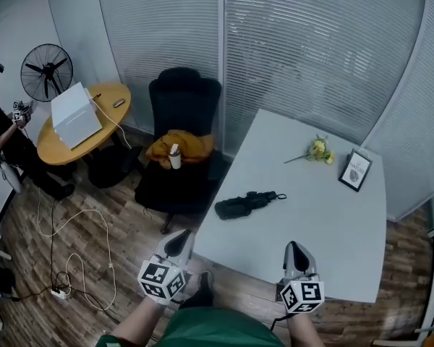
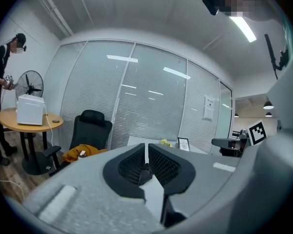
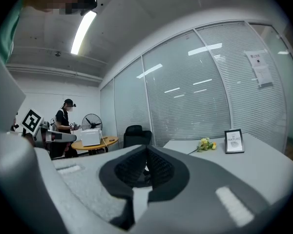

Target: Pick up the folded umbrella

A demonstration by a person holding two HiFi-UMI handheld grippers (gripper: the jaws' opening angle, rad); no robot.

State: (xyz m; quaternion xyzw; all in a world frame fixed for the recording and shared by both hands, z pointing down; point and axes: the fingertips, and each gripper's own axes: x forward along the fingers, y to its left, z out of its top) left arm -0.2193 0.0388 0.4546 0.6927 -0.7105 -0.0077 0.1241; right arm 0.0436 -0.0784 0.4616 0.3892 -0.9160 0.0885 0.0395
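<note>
The black folded umbrella (image 1: 243, 204) lies on the grey table (image 1: 325, 223) near its left edge, with its wrist loop toward the right. My left gripper (image 1: 179, 243) hovers just off the table's near-left corner, jaws shut and empty. My right gripper (image 1: 295, 254) is over the table's near edge, below and right of the umbrella; its jaws also meet with nothing between them. In the left gripper view (image 2: 146, 156) and the right gripper view (image 3: 147, 156) the pads touch, and the umbrella is hidden behind the gripper bodies.
A yellow flower sprig (image 1: 315, 150) and a framed picture (image 1: 355, 170) sit at the table's far side. A black office chair (image 1: 181, 139) holding an orange garment and a bottle stands left of the table. Further left are a round wooden table (image 1: 87, 125), a fan (image 1: 46, 71) and a person (image 1: 0, 132).
</note>
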